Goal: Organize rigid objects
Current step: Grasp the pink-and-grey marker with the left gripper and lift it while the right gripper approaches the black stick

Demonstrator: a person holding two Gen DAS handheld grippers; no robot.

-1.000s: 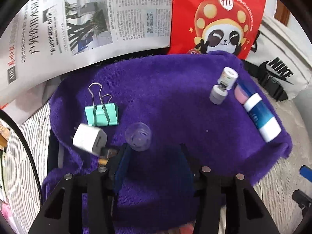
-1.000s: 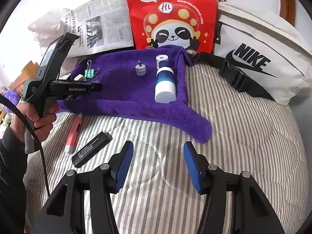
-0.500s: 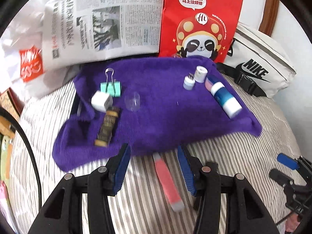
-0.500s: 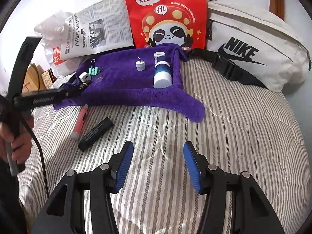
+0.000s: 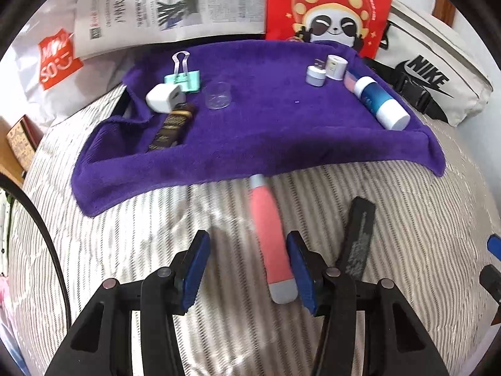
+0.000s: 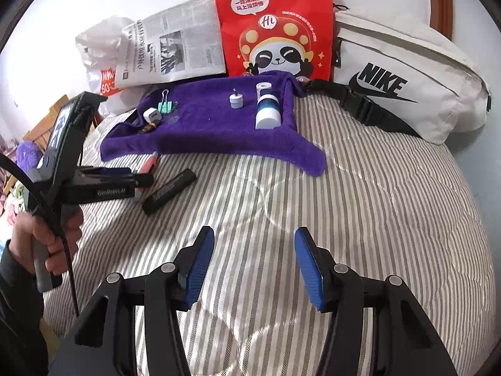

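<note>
A purple towel [image 5: 250, 138] lies on the striped bed and holds a green binder clip [image 5: 183, 78], a white charger [image 5: 162, 97], a brown-gold tube [image 5: 170, 127], a clear cup [image 5: 218, 95], two small white jars [image 5: 325, 69] and a blue-white bottle [image 5: 382, 103]. A pink pen [image 5: 271, 238] lies on the quilt between the fingers of my open left gripper [image 5: 247, 266], close to the right pad. A black stick [image 5: 358, 235] lies to its right. My right gripper [image 6: 253, 266] is open and empty over bare quilt.
A red panda bag [image 6: 272, 28], a newspaper [image 6: 175, 50] and a white Nike bag [image 6: 400, 84] stand behind the towel. The striped quilt [image 6: 360, 206] stretches right of the towel. The left gripper shows in the right wrist view [image 6: 134, 181] over the pen [image 6: 150, 163] and the stick [image 6: 169, 188].
My left gripper has drawn back from the towel, leaving the brown-gold tube there, and come down around the pink pen. The right gripper has drawn back a little, still open.
</note>
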